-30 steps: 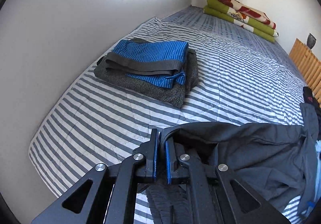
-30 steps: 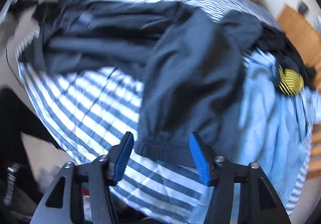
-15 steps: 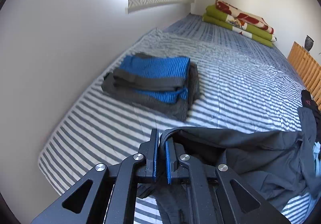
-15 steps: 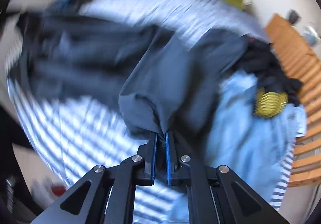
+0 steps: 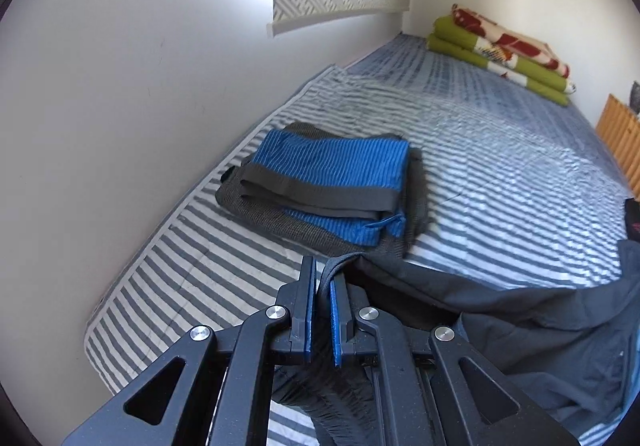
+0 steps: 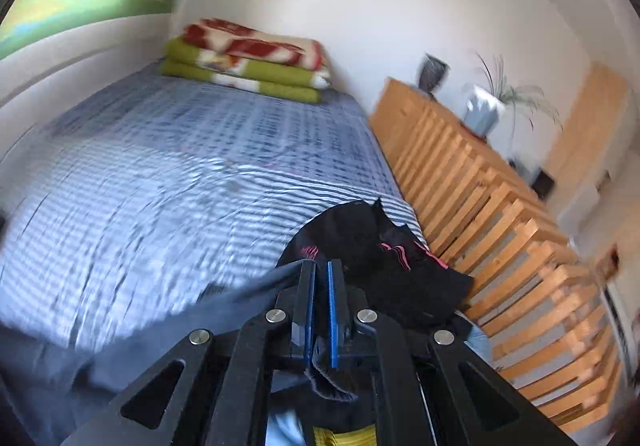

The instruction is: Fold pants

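The dark grey pants (image 5: 532,330) hang between both grippers above the striped bed (image 5: 500,182). My left gripper (image 5: 320,274) is shut on the pants' elastic waistband, which sticks up between the blue pads; the cloth runs off to the right. In the right wrist view my right gripper (image 6: 319,278) is shut on another edge of the grey pants (image 6: 192,326), with cloth trailing left and a scrap hanging below the pads.
A stack of folded clothes (image 5: 332,182), blue striped on top, lies near the wall on the left. Folded green and red blankets (image 6: 248,62) sit at the bed's far end. A black garment (image 6: 384,258) lies by the wooden slatted rail (image 6: 500,222).
My right gripper closed on the pants' hem and swung up and away fast, so its view went from the cloth pile to the far bed. The left gripper rose slightly, still gripping the waistband.
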A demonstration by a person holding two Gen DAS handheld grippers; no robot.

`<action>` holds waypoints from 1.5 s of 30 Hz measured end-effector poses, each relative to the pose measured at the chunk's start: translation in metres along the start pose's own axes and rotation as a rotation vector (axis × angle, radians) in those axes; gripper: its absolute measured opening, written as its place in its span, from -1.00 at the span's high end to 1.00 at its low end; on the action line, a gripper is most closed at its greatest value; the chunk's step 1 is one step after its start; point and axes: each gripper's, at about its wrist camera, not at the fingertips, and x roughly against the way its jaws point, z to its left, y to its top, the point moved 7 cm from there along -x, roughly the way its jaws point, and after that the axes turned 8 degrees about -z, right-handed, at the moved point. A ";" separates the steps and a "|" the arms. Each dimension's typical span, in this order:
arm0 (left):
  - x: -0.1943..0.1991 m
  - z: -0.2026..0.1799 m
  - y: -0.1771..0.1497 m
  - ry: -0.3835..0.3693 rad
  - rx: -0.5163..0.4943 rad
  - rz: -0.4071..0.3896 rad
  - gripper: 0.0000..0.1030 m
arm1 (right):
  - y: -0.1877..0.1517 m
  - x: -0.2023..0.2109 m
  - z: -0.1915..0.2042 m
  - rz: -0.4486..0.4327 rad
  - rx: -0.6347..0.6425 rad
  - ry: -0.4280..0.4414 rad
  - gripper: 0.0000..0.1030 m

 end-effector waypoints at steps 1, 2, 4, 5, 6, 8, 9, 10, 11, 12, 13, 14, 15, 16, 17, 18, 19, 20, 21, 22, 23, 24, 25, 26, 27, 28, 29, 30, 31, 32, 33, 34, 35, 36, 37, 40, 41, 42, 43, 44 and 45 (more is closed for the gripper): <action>-0.006 0.000 -0.003 0.011 0.002 0.010 0.88 | 0.003 -0.016 0.002 -0.003 -0.003 -0.029 0.90; -0.010 0.001 -0.006 0.020 0.003 0.017 0.88 | 0.004 -0.029 0.008 0.013 0.014 -0.036 0.86; -0.018 0.000 -0.013 0.021 -0.015 0.036 0.87 | -0.008 -0.052 0.018 0.091 0.060 -0.010 0.75; -0.020 -0.001 -0.016 0.017 -0.028 0.050 0.87 | -0.021 -0.053 0.022 0.124 0.061 0.015 0.53; -0.023 -0.003 -0.019 0.017 -0.040 0.056 0.87 | -0.033 -0.051 0.024 0.138 0.048 0.057 0.27; -0.026 -0.005 -0.022 0.025 -0.064 0.061 0.85 | -0.063 -0.042 0.023 0.163 0.024 0.128 0.09; -0.026 -0.006 -0.023 0.021 -0.066 0.063 0.82 | -0.081 -0.039 0.023 0.193 -0.002 0.173 0.07; -0.026 -0.008 -0.024 0.014 -0.067 0.068 0.82 | -0.105 -0.039 0.025 0.253 -0.032 0.227 0.07; -0.026 -0.009 -0.025 0.009 -0.066 0.077 0.81 | -0.128 -0.040 0.027 0.311 -0.057 0.272 0.07; -0.027 -0.010 -0.027 0.003 -0.068 0.087 0.76 | -0.147 -0.041 0.030 0.357 -0.080 0.303 0.07; -0.026 -0.011 -0.029 0.011 -0.075 0.097 0.70 | -0.167 -0.044 0.033 0.404 -0.100 0.318 0.07; -0.023 -0.012 -0.030 0.030 -0.087 0.102 0.56 | -0.185 -0.048 0.038 0.443 -0.113 0.325 0.07; -0.016 -0.014 -0.031 0.043 -0.100 0.098 0.43 | -0.197 -0.051 0.042 0.470 -0.118 0.330 0.07; -0.005 -0.019 -0.032 0.032 -0.104 0.091 0.40 | -0.208 -0.055 0.048 0.492 -0.118 0.329 0.06; 0.009 -0.025 -0.033 0.013 -0.109 0.076 0.38 | -0.216 -0.057 0.054 0.504 -0.116 0.325 0.04; 0.023 -0.032 -0.033 0.003 -0.123 0.060 0.36 | -0.221 -0.060 0.060 0.514 -0.112 0.325 -0.04; 0.041 -0.040 -0.033 0.004 -0.144 0.035 0.33 | -0.224 -0.062 0.065 0.518 -0.106 0.326 -0.10; 0.059 -0.050 -0.034 0.000 -0.169 0.010 0.21 | -0.226 -0.064 0.070 0.516 -0.095 0.319 -0.17; 0.073 -0.057 -0.035 -0.010 -0.181 -0.006 0.10 | -0.227 -0.066 0.074 0.511 -0.085 0.305 -0.19; 0.090 -0.067 -0.036 -0.024 -0.195 -0.028 0.07 | -0.228 -0.066 0.076 0.506 -0.073 0.284 -0.20; 0.103 -0.075 -0.037 -0.036 -0.209 -0.042 0.02 | -0.229 -0.067 0.077 0.505 -0.063 0.263 -0.20; 0.114 -0.083 -0.039 -0.050 -0.225 -0.054 -0.02 | -0.229 -0.066 0.078 0.498 -0.051 0.242 -0.13; 0.125 -0.092 -0.042 -0.072 -0.239 -0.061 -0.03 | -0.228 -0.065 0.077 0.490 -0.038 0.223 -0.04; 0.133 -0.098 -0.044 -0.090 -0.250 -0.063 -0.03 | -0.228 -0.064 0.076 0.484 -0.017 0.194 0.24; 0.139 -0.103 -0.046 -0.102 -0.260 -0.063 -0.04 | -0.228 -0.062 0.073 0.481 0.000 0.166 0.47; 0.145 -0.109 -0.048 -0.111 -0.271 -0.065 -0.04 | -0.228 -0.059 0.069 0.479 -0.003 0.160 0.57; 0.149 -0.115 -0.049 -0.119 -0.283 -0.067 -0.04 | -0.226 -0.056 0.066 0.478 -0.014 0.163 0.75; 0.153 -0.119 -0.050 -0.124 -0.292 -0.070 -0.04 | -0.224 -0.053 0.061 0.474 -0.031 0.170 0.89; 0.156 -0.123 -0.052 -0.128 -0.301 -0.076 -0.04 | -0.221 -0.048 0.057 0.467 -0.049 0.178 0.91; 0.159 -0.126 -0.053 -0.132 -0.306 -0.079 -0.04 | -0.217 -0.043 0.052 0.448 -0.061 0.178 0.96; 0.162 -0.131 -0.054 -0.139 -0.311 -0.079 -0.04 | -0.213 -0.039 0.048 0.427 -0.066 0.165 0.96; 0.165 -0.136 -0.057 -0.150 -0.319 -0.077 -0.04 | -0.208 -0.032 0.042 0.404 -0.072 0.154 0.97; 0.167 -0.140 -0.060 -0.165 -0.323 -0.069 -0.06 | -0.203 -0.023 0.035 0.383 -0.087 0.154 0.96; 0.167 -0.143 -0.063 -0.181 -0.328 -0.055 -0.09 | -0.197 -0.012 0.027 0.360 -0.113 0.162 0.96; 0.168 -0.149 -0.068 -0.200 -0.337 -0.034 -0.10 | -0.193 -0.004 0.021 0.344 -0.132 0.169 0.96; 0.166 -0.168 -0.087 -0.256 -0.383 0.034 -0.11 | -0.184 0.032 -0.004 0.273 -0.179 0.167 0.96; 0.166 -0.174 -0.094 -0.265 -0.406 0.048 -0.11 | -0.178 0.033 -0.010 0.258 -0.179 0.164 0.96; 0.166 -0.182 -0.101 -0.267 -0.434 0.057 -0.11 | -0.179 0.045 -0.018 0.235 -0.174 0.154 0.96; 0.166 -0.191 -0.108 -0.267 -0.464 0.063 -0.11 | -0.180 0.058 -0.023 0.215 -0.164 0.143 0.96; 0.166 -0.198 -0.115 -0.274 -0.481 0.071 -0.11 | -0.180 0.071 -0.026 0.200 -0.157 0.135 0.96; 0.165 -0.203 -0.121 -0.286 -0.495 0.080 -0.11 | -0.182 0.085 -0.032 0.184 -0.154 0.131 0.97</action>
